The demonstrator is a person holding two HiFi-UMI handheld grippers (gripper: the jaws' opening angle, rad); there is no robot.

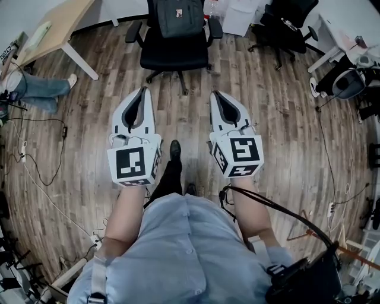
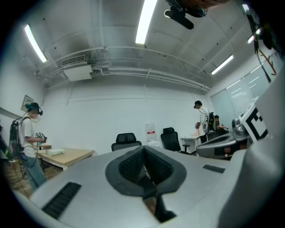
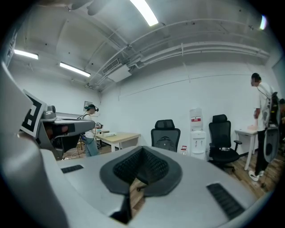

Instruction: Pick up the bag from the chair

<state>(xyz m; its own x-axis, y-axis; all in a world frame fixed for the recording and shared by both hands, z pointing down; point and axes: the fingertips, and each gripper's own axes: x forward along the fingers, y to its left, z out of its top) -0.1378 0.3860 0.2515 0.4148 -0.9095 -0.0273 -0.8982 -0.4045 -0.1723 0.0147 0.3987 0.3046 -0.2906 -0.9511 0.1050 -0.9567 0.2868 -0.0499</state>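
A person in a light blue shirt stands on a wooden floor [image 1: 279, 119] holding the left gripper [image 1: 143, 91] and right gripper [image 1: 215, 94] side by side, both pointed at a black office chair [image 1: 175, 52] well ahead. The dark grey bag [image 1: 178, 16] rests upright on the chair's seat against its backrest (also seen past the right gripper's tips [image 3: 165, 143]). Each gripper's jaws are closed tip to tip with nothing between them, and neither touches the bag. A wooden desk [image 1: 59, 27] stands to the left of the chair
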